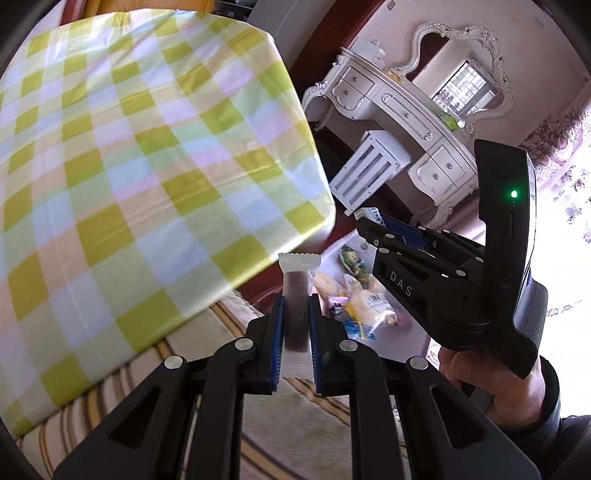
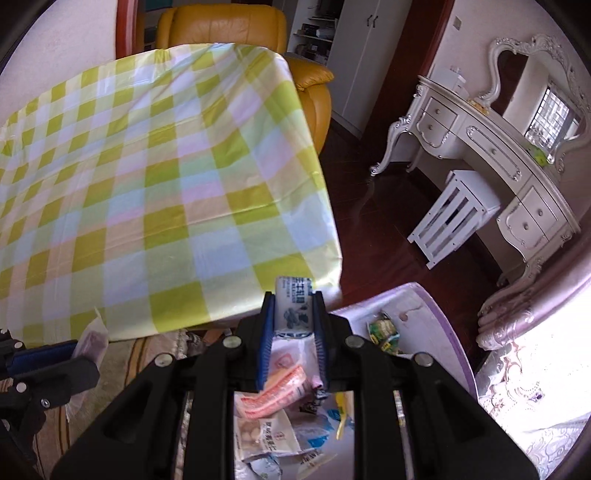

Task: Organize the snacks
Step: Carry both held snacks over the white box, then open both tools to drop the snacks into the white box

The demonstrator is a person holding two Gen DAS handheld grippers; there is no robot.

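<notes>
While the left claw (image 1: pixel 296 325) pinches a light, crinkly fruit-bar wrapper (image 1: pixel 295 295) at mid-length, the right claw (image 2: pixel 294 314) clamps a soft milk-candy packet (image 2: pixel 293 306) across its flanks. Both packets look slippery and easily crushed; the heaped snack bin (image 2: pixel 436 317) sits at four o'clock of the checked desk (image 2: pixel 147 184).

"DAS" on right tongs (image 1: pixel 384 225) arm; snack packet print unreadable.

The tablecloth (image 1: pixel 147 177) looks like smooth, faintly glossy plastic sheeting with creases, and the armchair (image 2: pixel 229 27) behind it is shiny leather. The left gripper (image 1: pixel 296 325) and right gripper (image 2: pixel 293 325) are matt black plastic with ribbed blue pads and round metal pins; one pinches a clear, glossy film bar wrapper (image 1: pixel 295 280), the other a printed glossy sachet (image 2: pixel 292 306). The floor (image 2: pixel 373 221) is dark polished wood, the dresser (image 2: pixel 480 140) satin white with silvery trim.
</notes>
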